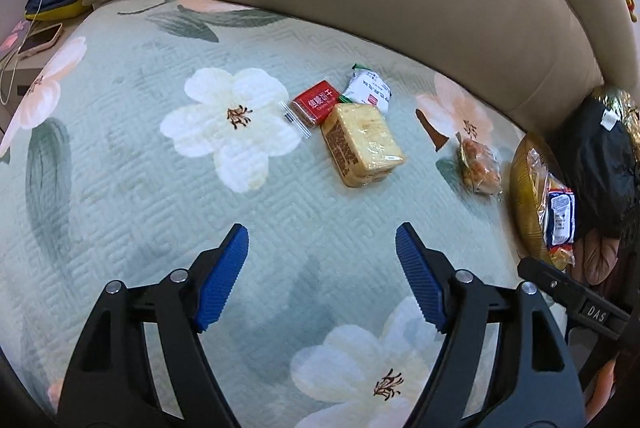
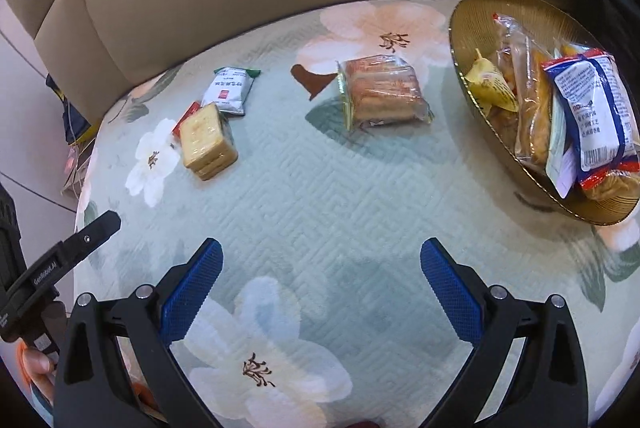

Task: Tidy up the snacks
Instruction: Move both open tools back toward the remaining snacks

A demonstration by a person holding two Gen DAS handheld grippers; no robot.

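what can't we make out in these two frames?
- Red packet: in the right wrist view, mostly hidden behind the cracker stack.
- Gold bowl: in the left wrist view, seen edge-on, contents mostly hidden; far side cut off by a dark bag.
- Label print on the white packet: too small to read.
- Left hand-held gripper and right hand-held gripper: both open, empty.

Right tool [image 2: 320, 260] spread wide, empty, above floral sofa cushion [image 2: 320, 196]. Gold bowl [image 2: 464, 28] at cushion's right edge — full of packets. Clear-wrapped pastry pack [image 2: 384, 92] mid-cushion; cracker stack [image 2: 206, 142], red packet [image 2: 188, 114], white-green sachet [image 2: 230, 90] clustered toward the left edge.
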